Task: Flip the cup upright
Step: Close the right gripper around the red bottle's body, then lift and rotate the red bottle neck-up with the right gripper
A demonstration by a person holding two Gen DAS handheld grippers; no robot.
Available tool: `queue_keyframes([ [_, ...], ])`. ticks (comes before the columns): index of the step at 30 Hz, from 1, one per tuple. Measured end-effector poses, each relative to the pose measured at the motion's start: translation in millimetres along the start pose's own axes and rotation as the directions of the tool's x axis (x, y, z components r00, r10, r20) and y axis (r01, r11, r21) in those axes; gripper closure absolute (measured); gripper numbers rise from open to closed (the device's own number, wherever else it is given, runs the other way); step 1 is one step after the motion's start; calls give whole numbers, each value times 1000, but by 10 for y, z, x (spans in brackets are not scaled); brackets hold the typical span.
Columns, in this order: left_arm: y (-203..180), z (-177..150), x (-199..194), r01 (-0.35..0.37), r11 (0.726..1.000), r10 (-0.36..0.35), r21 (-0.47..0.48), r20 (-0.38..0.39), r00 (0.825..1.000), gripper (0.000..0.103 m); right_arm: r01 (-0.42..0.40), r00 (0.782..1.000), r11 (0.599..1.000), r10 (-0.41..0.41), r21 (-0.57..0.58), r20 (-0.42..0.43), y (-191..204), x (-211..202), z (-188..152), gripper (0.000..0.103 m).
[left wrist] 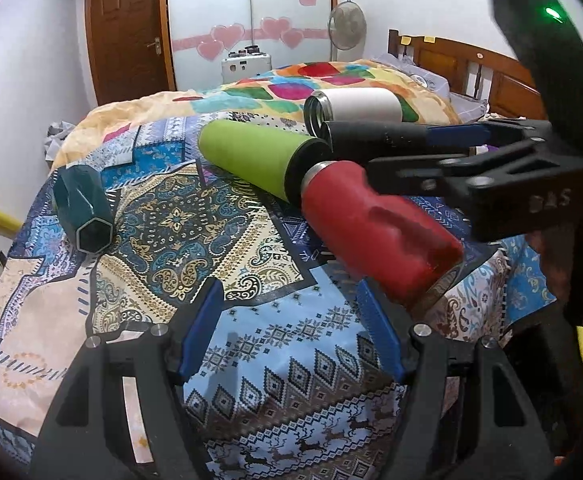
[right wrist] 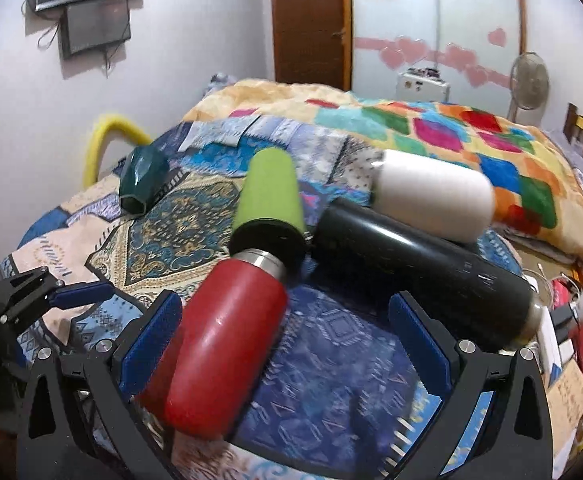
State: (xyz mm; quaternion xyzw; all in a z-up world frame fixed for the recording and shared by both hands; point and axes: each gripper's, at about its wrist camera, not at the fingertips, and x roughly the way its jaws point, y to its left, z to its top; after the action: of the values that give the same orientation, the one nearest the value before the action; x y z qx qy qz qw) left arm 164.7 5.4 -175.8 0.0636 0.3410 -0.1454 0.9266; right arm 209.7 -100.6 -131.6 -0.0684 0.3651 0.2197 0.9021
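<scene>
Currently at approach stage: red cup (right wrist: pixel 227 336) lies on its side on the patterned tabletop (right wrist: pixel 331 360), mouth touching the green cup (right wrist: pixel 269 196). Right gripper (right wrist: pixel 287 340) has fingers spread wide around it, not yet closed. Left gripper (left wrist: pixel 291 328) is open and empty. Next, likely: close on the body, then rotate upright.

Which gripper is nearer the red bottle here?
Right. The right gripper straddles the red bottle, jaws open; the left gripper sits open beside it, not around it.
</scene>
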Motion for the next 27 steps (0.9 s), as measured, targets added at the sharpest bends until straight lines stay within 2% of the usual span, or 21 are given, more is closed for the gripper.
queue_keyframes([
  [4,40,-37,-29,-2,1000,2,-3,20,1000,34,-38,995,999,38,3,-92,72,179,12,2],
  [6,67,-59,-40,-6,1000,6,-10,28,1000,34,-67,988,998,67,3,-142,105,273,18,7],
  [13,176,-138,-52,8,998,-5,-57,43,999,34,-118,961,993,114,1,-254,242,440,41,9],
  [16,212,-154,-77,-1,998,5,-64,53,999,34,-163,939,986,163,25,-302,268,501,37,20],
  [21,325,-192,-130,-16,996,22,-90,63,998,34,-173,931,985,169,15,-324,333,557,36,28],
  [24,383,-210,-175,-28,994,35,-105,66,997,34,-206,909,978,207,42,-362,347,625,26,37],
  [27,428,-225,-223,-36,992,45,-119,72,996,34,-203,909,979,194,17,-370,385,585,33,41],
])
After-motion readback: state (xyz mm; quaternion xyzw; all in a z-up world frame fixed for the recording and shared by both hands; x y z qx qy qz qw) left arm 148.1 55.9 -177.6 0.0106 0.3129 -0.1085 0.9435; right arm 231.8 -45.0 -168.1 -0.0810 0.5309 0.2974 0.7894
